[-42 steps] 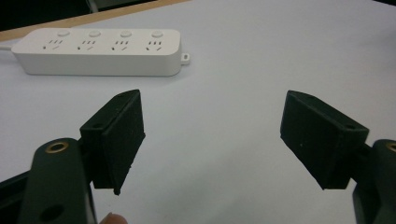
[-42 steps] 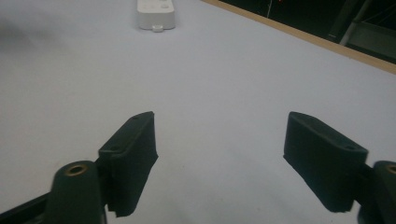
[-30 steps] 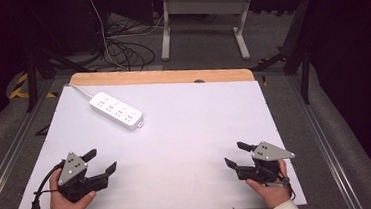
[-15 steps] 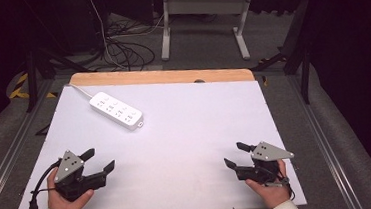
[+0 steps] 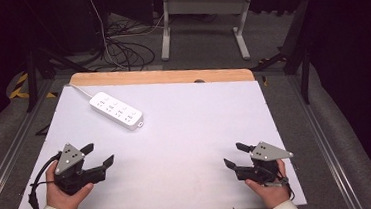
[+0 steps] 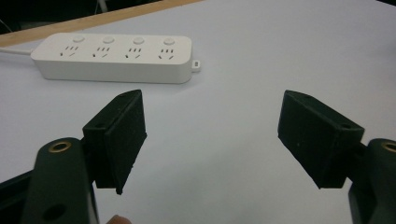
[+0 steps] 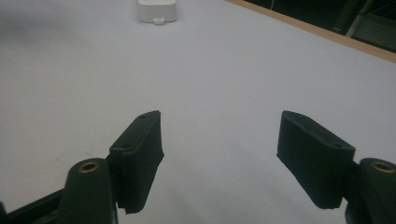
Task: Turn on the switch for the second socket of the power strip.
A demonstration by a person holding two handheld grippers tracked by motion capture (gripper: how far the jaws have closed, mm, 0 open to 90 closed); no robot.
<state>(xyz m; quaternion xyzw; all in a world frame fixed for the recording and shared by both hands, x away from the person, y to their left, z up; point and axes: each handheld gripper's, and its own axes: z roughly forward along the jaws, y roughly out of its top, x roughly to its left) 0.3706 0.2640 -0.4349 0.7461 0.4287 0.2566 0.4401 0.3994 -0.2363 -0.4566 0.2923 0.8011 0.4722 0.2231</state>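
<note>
Left gripper view: unbranded white power strip (image 6: pixel 114 58), four unlabelled sockets.

White-topped table (image 5: pixel 186 134) with a bare wooden strip along its far edge (image 5: pixel 161 77). One item lies on it — a white four-socket power strip (image 5: pixel 116 110), set at a slant in the far left part — its cord trailing off that corner.

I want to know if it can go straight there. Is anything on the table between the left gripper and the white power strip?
Nothing visible. The left gripper has its jaws open and empty, and just bare white table lies between it and the power strip, which sits apart from it toward the far left of the table.
</note>
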